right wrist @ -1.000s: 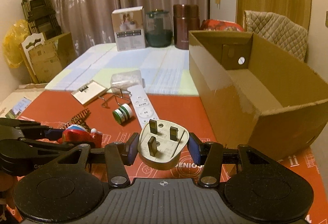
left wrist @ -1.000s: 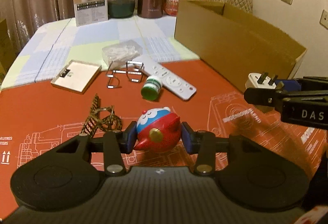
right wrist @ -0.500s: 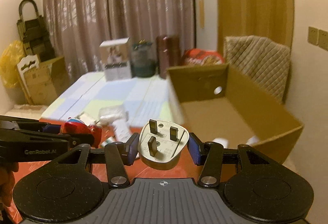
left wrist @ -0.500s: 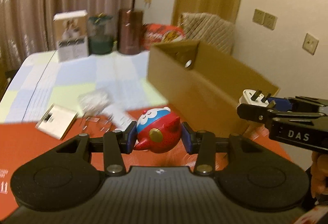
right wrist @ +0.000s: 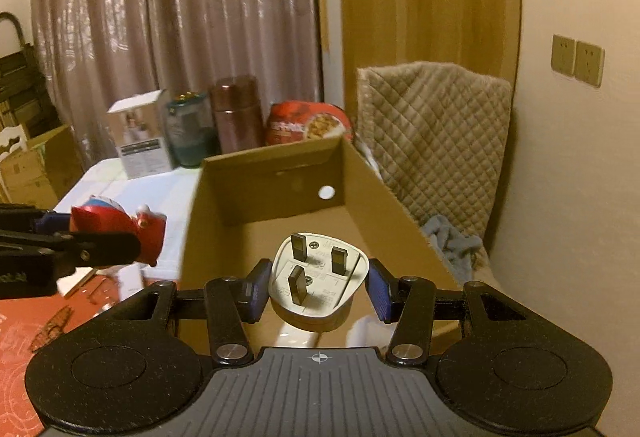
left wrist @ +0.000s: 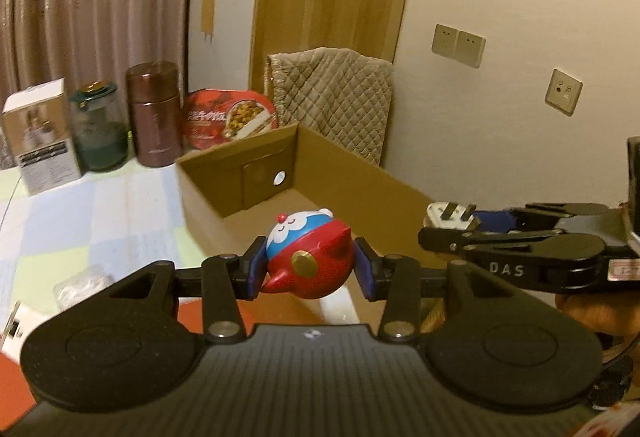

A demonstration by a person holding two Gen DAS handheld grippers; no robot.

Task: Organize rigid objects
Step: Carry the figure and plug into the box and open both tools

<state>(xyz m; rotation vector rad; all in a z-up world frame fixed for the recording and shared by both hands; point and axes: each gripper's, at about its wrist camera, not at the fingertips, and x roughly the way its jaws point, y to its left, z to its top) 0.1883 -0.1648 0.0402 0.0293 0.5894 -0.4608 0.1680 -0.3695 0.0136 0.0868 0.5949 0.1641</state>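
My left gripper (left wrist: 310,269) is shut on a red and blue round cartoon toy (left wrist: 308,257) and holds it in the air at the near left edge of an open cardboard box (left wrist: 340,189). My right gripper (right wrist: 318,287) is shut on a white three-pin plug (right wrist: 318,287) and holds it over the box's (right wrist: 296,205) near end. The right gripper also shows at the right of the left wrist view (left wrist: 452,233), and the toy shows at the left of the right wrist view (right wrist: 116,231).
A white carton (left wrist: 40,137), a glass jar (left wrist: 100,129), a brown flask (left wrist: 154,115) and a red food pack (left wrist: 230,119) stand behind the box. A quilted chair back (right wrist: 432,133) is beyond it. A plastic bag (left wrist: 80,283) lies on the table at left.
Both grippers have risen from the red mat and moved toward the box, carrying the toy and the plug. The box interior now lies right ahead of both.
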